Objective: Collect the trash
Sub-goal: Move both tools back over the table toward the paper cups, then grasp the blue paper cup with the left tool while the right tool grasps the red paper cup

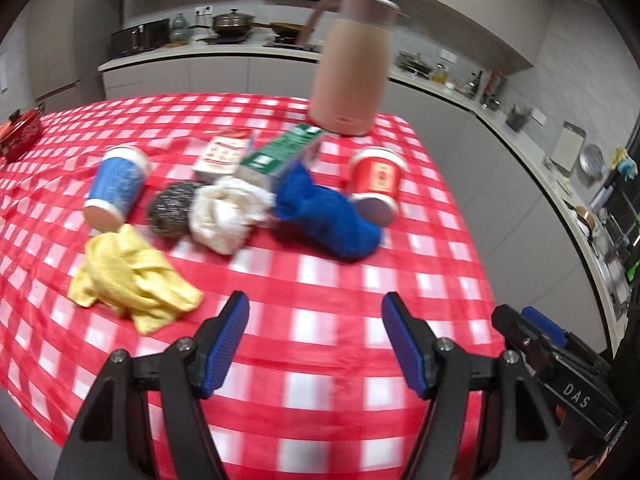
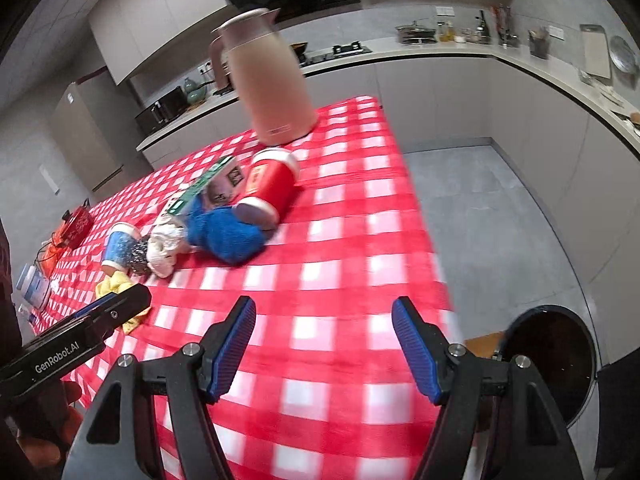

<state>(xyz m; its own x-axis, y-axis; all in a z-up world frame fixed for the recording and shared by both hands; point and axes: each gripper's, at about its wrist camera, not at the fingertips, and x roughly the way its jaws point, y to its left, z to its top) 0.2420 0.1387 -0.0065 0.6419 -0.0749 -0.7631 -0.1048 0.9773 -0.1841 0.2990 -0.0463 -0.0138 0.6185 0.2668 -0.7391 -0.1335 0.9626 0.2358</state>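
On the red checked tablecloth (image 1: pixel 320 344) lie a tipped blue paper cup (image 1: pixel 116 186), a tipped red paper cup (image 1: pixel 378 182), a green carton (image 1: pixel 280 152), a red-and-white box (image 1: pixel 222 152), a steel scourer (image 1: pixel 172 208), a white cloth (image 1: pixel 228 212), a blue cloth (image 1: pixel 328 216) and a yellow cloth (image 1: pixel 132 276). My left gripper (image 1: pixel 316 344) is open and empty, hovering short of the pile. My right gripper (image 2: pixel 324 348) is open and empty over the cloth near the table's right edge; the red cup (image 2: pixel 268 184) and blue cloth (image 2: pixel 228 236) lie ahead of it.
A pink thermos jug (image 1: pixel 352 68) stands behind the pile. A red pot (image 1: pixel 20 132) sits at the far left. A round dark bin (image 2: pixel 552 360) stands on the floor right of the table. Kitchen counters run along the back and right walls.
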